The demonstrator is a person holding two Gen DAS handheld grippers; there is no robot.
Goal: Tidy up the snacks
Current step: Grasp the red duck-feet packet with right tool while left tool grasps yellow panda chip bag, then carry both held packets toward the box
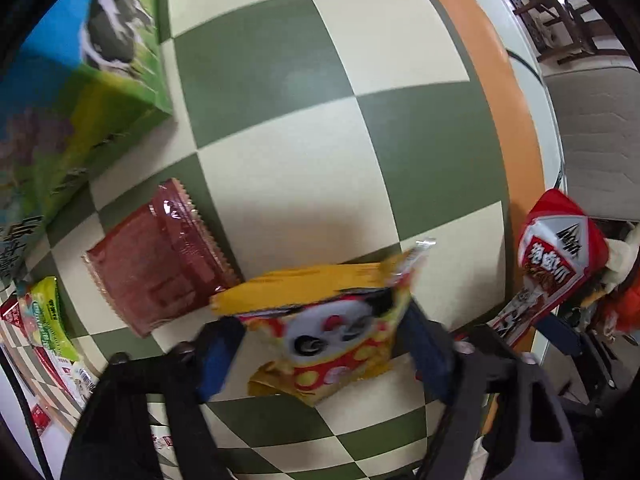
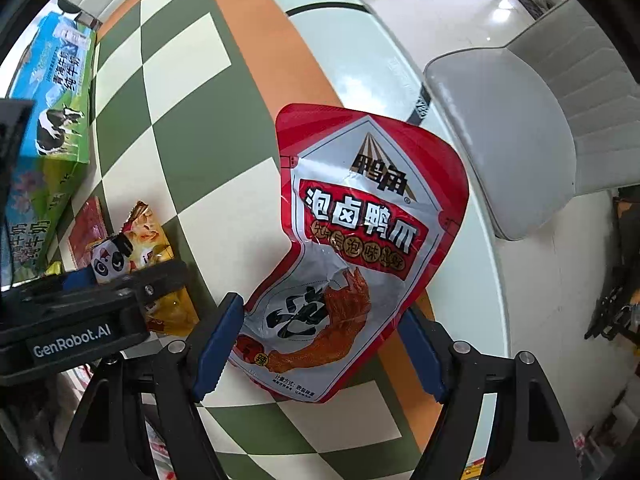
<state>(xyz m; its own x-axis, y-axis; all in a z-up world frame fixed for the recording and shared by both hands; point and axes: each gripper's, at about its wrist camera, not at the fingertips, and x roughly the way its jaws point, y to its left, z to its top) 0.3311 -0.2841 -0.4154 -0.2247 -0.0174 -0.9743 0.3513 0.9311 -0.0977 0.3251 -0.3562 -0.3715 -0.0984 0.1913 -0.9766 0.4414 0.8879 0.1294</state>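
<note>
Milk carton (image 1: 86, 80) stands at the far left of the checkered table (image 1: 320, 140), apparently as the edge against which flat packets are being lined up. Just right of it a dark red packet (image 1: 160, 256) lies flat, and small green and red packets (image 1: 46, 320) sit nearer the table's edge, loosely grouped.

Next comes the left gripper (image 1: 320, 344): its blue fingers (image 1: 218, 360) press on both sides of the yellow panda snack bag (image 1: 332, 328), which looks lifted off the table and tilted, probably on its way to join that group; blur makes the contact hard to judge exactly.

Furthest right, the right gripper (image 2: 316, 344) holds the red duck-feet pouch (image 2: 360, 240) upright above the orange border (image 2: 256, 72), its fingers (image 2: 216, 344) closed on the pouch's lower edge, likely so that it stays clear while the left side works.
</note>
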